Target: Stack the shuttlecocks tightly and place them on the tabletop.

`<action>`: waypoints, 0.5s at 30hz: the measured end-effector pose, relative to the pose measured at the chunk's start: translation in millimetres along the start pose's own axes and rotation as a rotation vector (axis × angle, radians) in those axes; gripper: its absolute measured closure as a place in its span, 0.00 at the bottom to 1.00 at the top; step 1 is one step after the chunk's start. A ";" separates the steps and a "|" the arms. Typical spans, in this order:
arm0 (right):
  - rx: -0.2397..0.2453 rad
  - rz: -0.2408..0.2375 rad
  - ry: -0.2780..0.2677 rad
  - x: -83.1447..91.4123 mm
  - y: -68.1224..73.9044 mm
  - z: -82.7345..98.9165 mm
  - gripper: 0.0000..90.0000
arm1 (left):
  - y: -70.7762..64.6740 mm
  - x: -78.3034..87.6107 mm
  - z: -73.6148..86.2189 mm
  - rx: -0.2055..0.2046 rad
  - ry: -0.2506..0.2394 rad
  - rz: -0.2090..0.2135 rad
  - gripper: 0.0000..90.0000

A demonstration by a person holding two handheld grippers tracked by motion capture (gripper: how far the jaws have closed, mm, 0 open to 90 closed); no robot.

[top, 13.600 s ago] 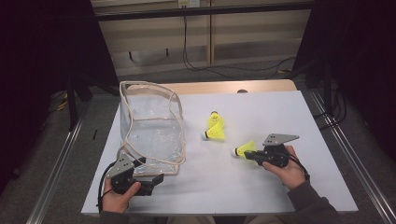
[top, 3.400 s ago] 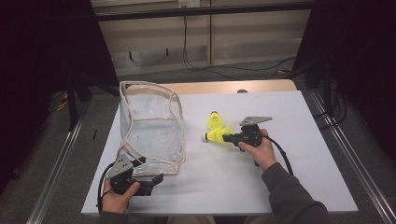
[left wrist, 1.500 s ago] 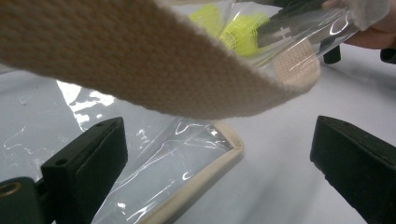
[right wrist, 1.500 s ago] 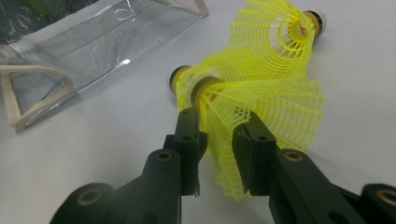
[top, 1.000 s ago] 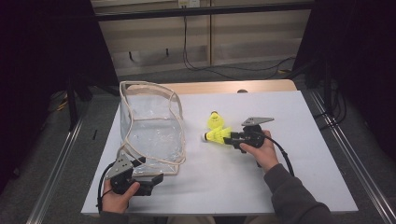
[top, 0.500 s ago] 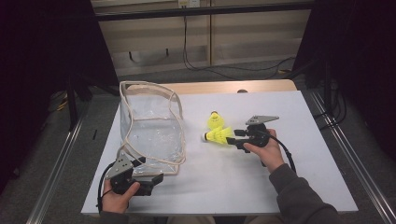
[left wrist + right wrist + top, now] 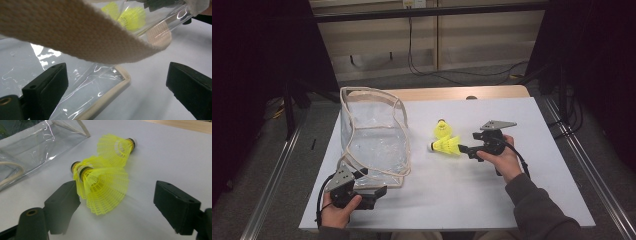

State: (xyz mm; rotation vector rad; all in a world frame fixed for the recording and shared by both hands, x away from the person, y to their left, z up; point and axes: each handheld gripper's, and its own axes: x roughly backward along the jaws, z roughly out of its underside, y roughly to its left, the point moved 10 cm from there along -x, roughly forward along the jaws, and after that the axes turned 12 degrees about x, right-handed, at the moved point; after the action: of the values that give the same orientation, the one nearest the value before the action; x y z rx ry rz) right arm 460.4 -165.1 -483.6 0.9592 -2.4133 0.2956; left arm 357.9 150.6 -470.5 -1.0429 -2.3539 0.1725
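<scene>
Right gripper [image 7: 463, 148] lets go of the shuttlecock [image 7: 446, 145]!
Jaws have just been opening, wide now, shuttlecock loose between them on the bench [image 7: 472, 200] beside two more; left gripper [image 7: 379, 191] gapes at the clear bag [image 7: 374, 142].

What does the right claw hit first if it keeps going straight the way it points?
Most likely the nearest yellow shuttlecock, lying right ahead of the right claw, whose jaws have just been opening. Its skirt sits between the jaws. Two more shuttlecocks lie just behind, then the clear bag, though depth is uncertain.
</scene>
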 end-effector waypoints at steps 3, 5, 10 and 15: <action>-0.007 0.004 -0.005 1.6 -1.4 -3.3 0.16 | -0.1 0.0 -0.1 0.002 -0.001 0.000 0.04; -0.008 0.011 -0.006 2.5 -3.3 -5.8 0.15 | 0.0 0.0 -0.1 0.001 0.000 0.000 0.04; 0.000 0.023 -0.006 3.3 -7.7 -13.1 0.11 | -0.1 0.0 -0.1 0.001 -0.001 0.000 0.04; 0.000 0.025 -0.006 1.3 -10.8 -21.0 0.09 | 0.0 0.0 -0.1 0.004 -0.002 0.000 0.04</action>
State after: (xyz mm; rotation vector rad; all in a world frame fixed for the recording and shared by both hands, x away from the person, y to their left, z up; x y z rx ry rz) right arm 475.2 -165.7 -465.2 0.9314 -2.4328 0.3015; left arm 357.9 150.5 -470.4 -1.0419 -2.3539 0.1777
